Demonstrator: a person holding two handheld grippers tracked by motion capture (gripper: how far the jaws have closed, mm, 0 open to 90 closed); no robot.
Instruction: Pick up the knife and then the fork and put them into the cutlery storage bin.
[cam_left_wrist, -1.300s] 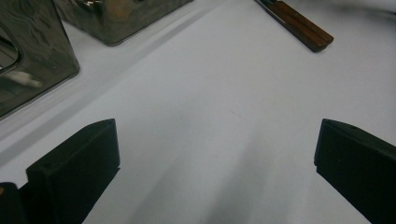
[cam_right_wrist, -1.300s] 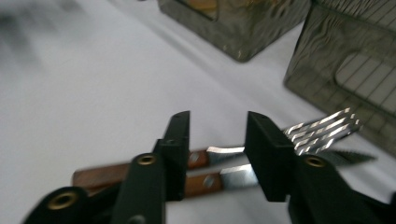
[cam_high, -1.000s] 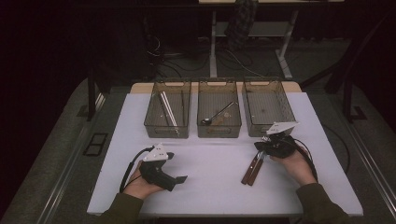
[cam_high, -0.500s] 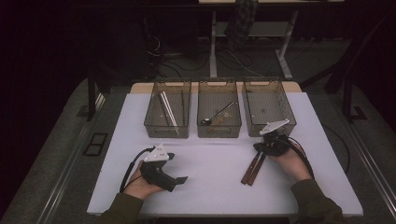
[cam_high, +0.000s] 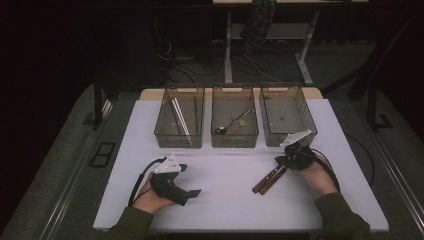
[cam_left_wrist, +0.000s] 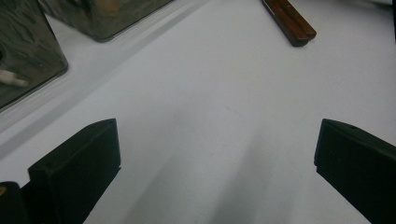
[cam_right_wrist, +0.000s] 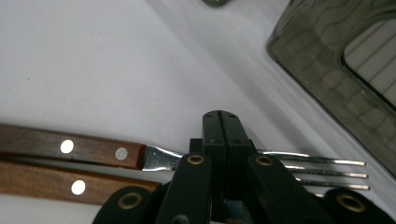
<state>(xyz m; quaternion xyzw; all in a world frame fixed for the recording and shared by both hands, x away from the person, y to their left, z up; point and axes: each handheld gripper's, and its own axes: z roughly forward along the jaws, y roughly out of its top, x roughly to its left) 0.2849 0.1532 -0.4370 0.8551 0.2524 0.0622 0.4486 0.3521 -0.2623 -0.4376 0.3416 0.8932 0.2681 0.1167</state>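
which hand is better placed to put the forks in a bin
Right. The right gripper is already shut over the forks, next to the right bin. The left gripper is open over bare table, farther from them.

We see the right gripper (cam_high: 289, 159) at the metal end of two wooden-handled utensils (cam_high: 266, 180) on the white table (cam_high: 230, 205), probably clamped, though it's too small to confirm. Left gripper (cam_high: 192, 192) rests apart, near three bins (cam_high: 180, 137).
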